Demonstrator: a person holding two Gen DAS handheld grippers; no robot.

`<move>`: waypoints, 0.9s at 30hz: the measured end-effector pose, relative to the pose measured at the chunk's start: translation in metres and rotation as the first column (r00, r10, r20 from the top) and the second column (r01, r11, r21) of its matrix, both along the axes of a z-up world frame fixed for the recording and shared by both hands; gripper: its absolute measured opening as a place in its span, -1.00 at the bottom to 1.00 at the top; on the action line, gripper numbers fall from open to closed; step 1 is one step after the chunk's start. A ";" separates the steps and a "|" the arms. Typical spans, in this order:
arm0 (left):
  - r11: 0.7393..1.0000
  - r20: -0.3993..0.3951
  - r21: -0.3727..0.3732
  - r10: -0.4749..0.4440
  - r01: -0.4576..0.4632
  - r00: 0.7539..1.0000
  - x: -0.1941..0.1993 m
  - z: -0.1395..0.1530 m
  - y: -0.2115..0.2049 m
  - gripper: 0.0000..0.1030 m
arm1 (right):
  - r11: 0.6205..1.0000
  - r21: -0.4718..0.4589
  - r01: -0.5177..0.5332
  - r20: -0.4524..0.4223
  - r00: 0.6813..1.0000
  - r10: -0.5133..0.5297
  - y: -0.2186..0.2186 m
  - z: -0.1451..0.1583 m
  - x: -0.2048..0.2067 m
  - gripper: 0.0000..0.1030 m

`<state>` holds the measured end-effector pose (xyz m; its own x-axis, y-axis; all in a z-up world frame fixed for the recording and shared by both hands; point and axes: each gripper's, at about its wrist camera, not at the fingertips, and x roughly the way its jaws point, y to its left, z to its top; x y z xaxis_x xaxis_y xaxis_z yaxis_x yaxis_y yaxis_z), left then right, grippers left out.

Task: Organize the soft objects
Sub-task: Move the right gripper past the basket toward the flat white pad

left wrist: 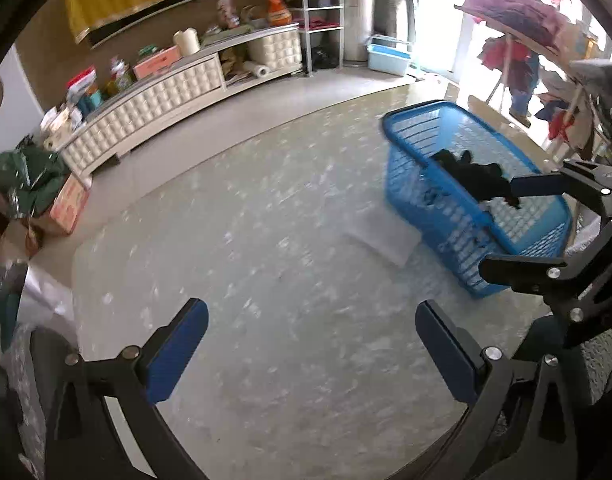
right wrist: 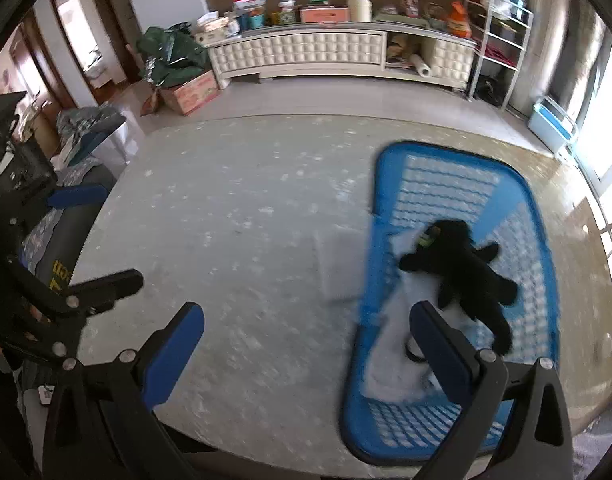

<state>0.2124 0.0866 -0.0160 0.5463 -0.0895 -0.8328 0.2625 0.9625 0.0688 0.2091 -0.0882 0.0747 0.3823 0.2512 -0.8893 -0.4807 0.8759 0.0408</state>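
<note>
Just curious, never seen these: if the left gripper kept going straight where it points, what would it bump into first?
Probably just the bare speckled tabletop: the open left gripper holds nothing, and the blue basket sits off to its right.

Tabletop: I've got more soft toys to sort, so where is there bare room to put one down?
The grey tabletop is bare left of the blue basket, apart from a white sheet against the basket's side. Inside, a black plush toy takes the middle.
</note>
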 end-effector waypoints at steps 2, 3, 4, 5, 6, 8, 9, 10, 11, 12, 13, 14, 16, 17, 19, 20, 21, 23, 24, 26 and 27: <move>1.000 -0.007 -0.011 0.018 -0.018 1.000 0.000 -0.006 0.011 1.00 | 1.000 -0.005 -0.026 -0.004 1.000 0.026 0.012 -0.005 0.004 1.00; 1.000 -0.010 -0.017 0.025 -0.025 1.000 0.001 -0.009 0.016 1.00 | 0.999 -0.003 -0.038 -0.009 0.999 0.038 0.020 -0.008 0.006 1.00; 0.999 -0.012 -0.023 0.034 -0.034 0.999 0.001 -0.014 0.022 1.00 | 0.999 0.001 -0.048 -0.017 0.999 0.048 0.026 -0.012 0.008 1.00; 0.999 -0.016 -0.027 0.041 -0.041 0.999 0.002 -0.018 0.027 1.00 | 0.998 0.003 -0.057 -0.025 0.998 0.057 0.034 -0.016 0.011 1.00; 0.999 -0.019 -0.029 0.045 -0.046 0.999 0.002 -0.020 0.028 1.00 | 0.998 0.005 -0.068 -0.033 0.997 0.068 0.039 -0.020 0.014 1.00; 0.998 -0.030 -0.018 0.067 -0.067 0.997 0.005 -0.032 0.037 1.00 | 0.996 -0.001 -0.087 -0.052 0.995 0.086 0.053 -0.031 0.020 1.00; 0.997 -0.036 -0.015 0.073 -0.073 0.997 0.006 -0.036 0.040 1.00 | 0.996 -0.005 -0.092 -0.066 0.994 0.091 0.057 -0.038 0.024 1.00; 0.997 -0.046 -0.016 0.078 -0.079 0.996 0.007 -0.042 0.044 1.00 | 0.996 -0.014 -0.090 -0.079 0.993 0.088 0.060 -0.045 0.028 1.00; 0.996 -0.053 -0.022 0.082 -0.083 0.995 0.009 -0.047 0.047 1.00 | 0.996 -0.021 -0.087 -0.087 0.993 0.085 0.062 -0.050 0.031 1.00; 0.996 -0.062 -0.029 0.088 -0.090 0.994 0.011 -0.053 0.051 1.00 | 0.996 -0.024 -0.089 -0.097 0.991 0.086 0.063 -0.057 0.034 1.00; 0.995 -0.068 -0.032 0.093 -0.096 0.993 0.013 -0.058 0.055 1.00 | 0.995 -0.033 -0.091 -0.105 0.991 0.087 0.065 -0.064 0.039 1.00; 0.994 -0.072 -0.035 0.097 -0.100 0.993 0.014 -0.062 0.058 1.00 | 0.995 -0.041 -0.091 -0.109 0.990 0.086 0.067 -0.068 0.042 1.00; 0.994 -0.083 -0.039 0.102 -0.106 0.991 0.019 -0.073 0.062 1.00 | 0.993 -0.085 -0.087 -0.093 0.992 0.079 0.070 -0.079 0.047 1.00; 0.994 -0.084 -0.036 0.103 -0.107 0.991 0.022 -0.076 0.063 1.00 | 0.990 -0.113 -0.090 -0.069 0.994 0.082 0.072 -0.082 0.045 1.00; 0.995 -0.074 -0.024 0.099 -0.101 0.992 0.027 -0.082 0.063 1.00 | 0.984 -0.148 -0.094 -0.043 0.995 0.088 0.075 -0.086 0.048 1.00; 0.995 -0.067 -0.024 0.100 -0.102 0.993 0.030 -0.085 0.064 1.00 | 0.984 -0.149 -0.098 -0.037 0.995 0.094 0.076 -0.087 0.049 1.00; 0.994 -0.064 -0.030 0.102 -0.104 0.993 0.032 -0.086 0.065 1.00 | 0.984 -0.147 -0.104 -0.033 0.994 0.100 0.078 -0.087 0.050 1.00; 0.992 -0.067 -0.052 0.108 -0.112 0.992 0.037 -0.091 0.067 1.00 | 0.982 -0.144 -0.123 -0.031 0.992 0.120 0.082 -0.088 0.051 1.00; 0.992 -0.068 -0.049 0.112 -0.115 0.991 0.039 -0.092 0.068 1.00 | 0.981 -0.149 -0.127 -0.031 0.992 0.124 0.084 -0.088 0.050 1.00; 0.991 -0.072 -0.047 0.118 -0.122 0.990 0.042 -0.099 0.071 1.00 | 0.979 -0.148 -0.143 -0.032 0.990 0.140 0.087 -0.092 0.051 1.00; 0.992 -0.075 -0.046 0.117 -0.120 0.990 0.043 -0.101 0.072 1.00 | 0.979 -0.141 -0.149 -0.048 0.989 0.143 0.088 -0.095 0.051 1.00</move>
